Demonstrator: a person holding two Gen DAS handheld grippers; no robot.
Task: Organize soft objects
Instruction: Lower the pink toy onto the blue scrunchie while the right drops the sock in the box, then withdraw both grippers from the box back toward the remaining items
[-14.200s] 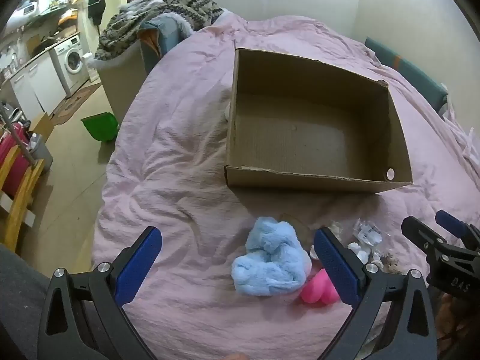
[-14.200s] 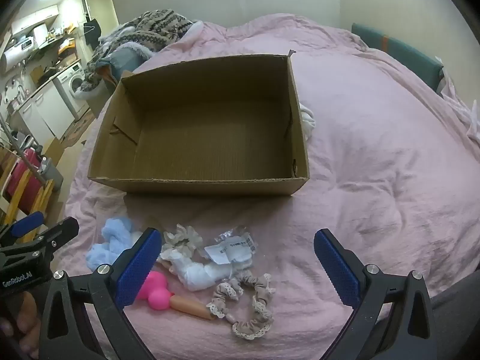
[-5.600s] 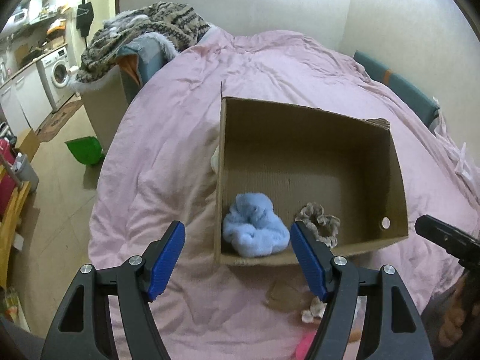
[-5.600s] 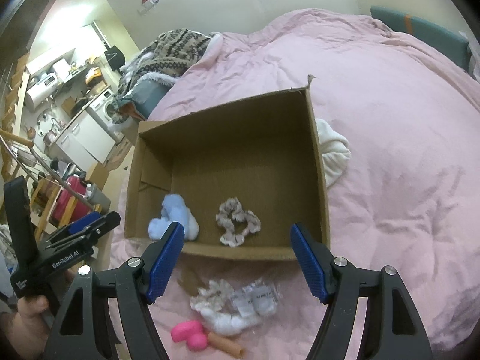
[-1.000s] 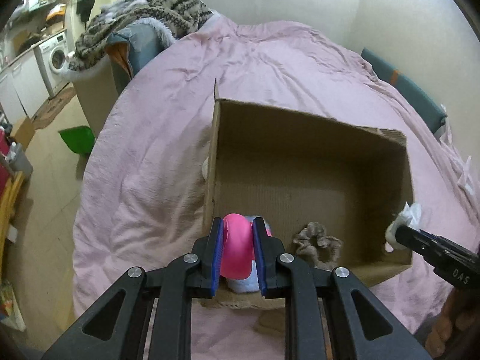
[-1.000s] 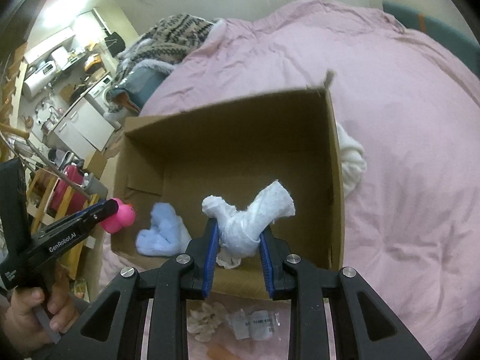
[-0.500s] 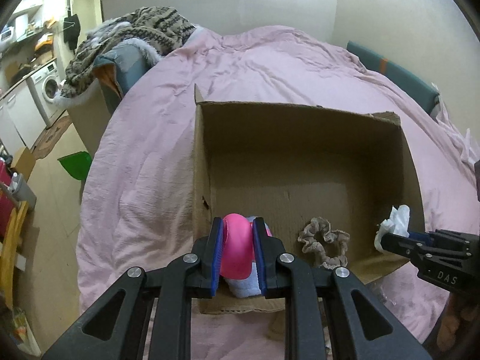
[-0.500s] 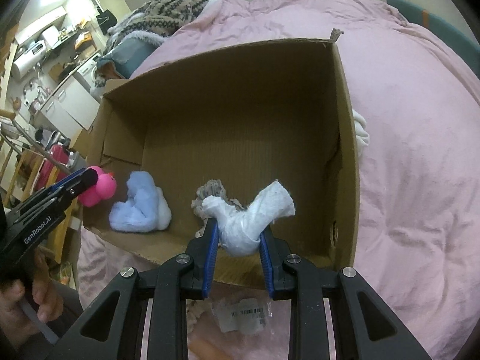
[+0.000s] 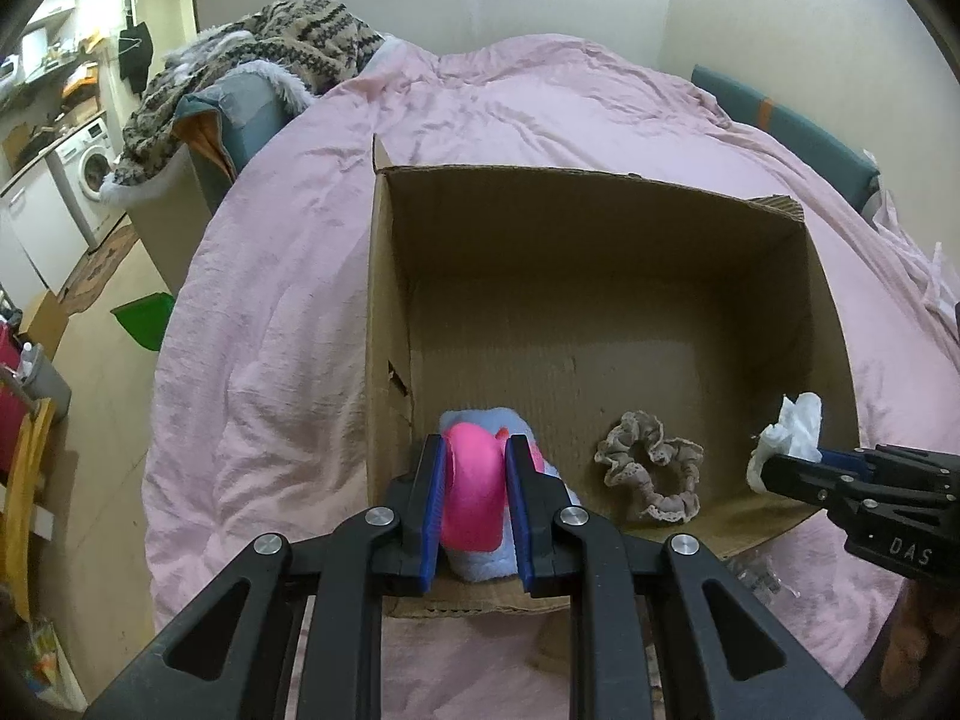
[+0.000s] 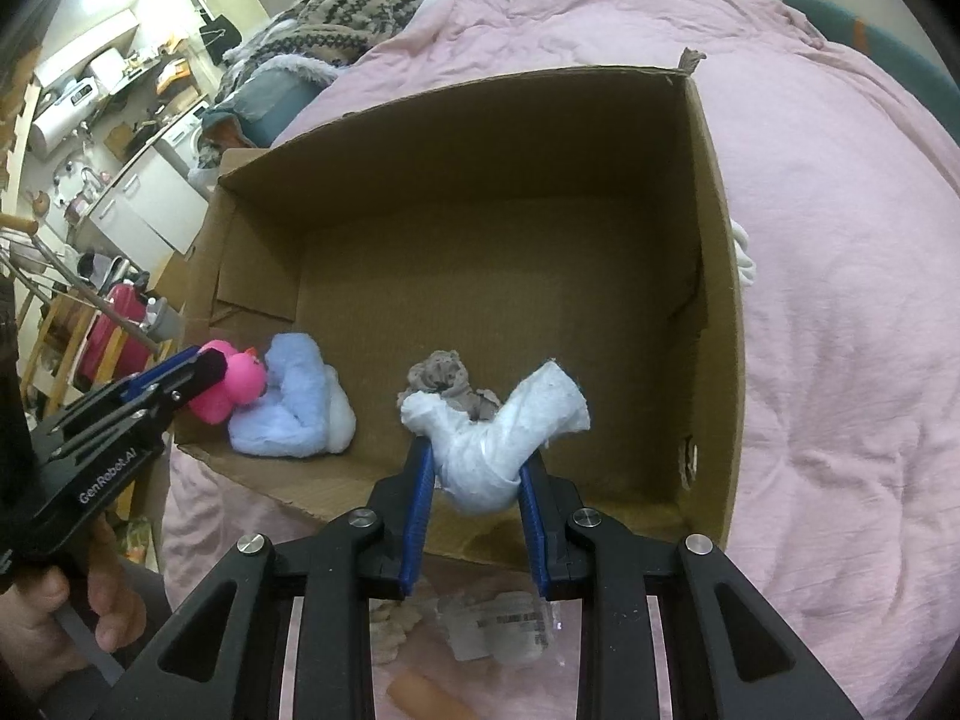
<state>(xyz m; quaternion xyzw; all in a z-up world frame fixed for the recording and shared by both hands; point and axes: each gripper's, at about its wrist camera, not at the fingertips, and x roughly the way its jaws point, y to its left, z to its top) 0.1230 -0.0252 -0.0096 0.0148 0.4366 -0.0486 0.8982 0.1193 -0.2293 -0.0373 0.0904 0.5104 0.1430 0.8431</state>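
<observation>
Pink toy, pinched by the left gripper, and white bundle, pinched by the right gripper, now hang over the cardboard box's near edge, closer than before; blue cloth and scrunchie lie inside.

"DAS" in pale capitals on black body of right hand-held gripper, seen at right edge of left wrist view. "GenRobot.AI" in white along black arm of left hand-held gripper, seen at left of right wrist view. Clear packet on bed below box carries white label with barcode; print too small to read. Nothing else legible.
</observation>
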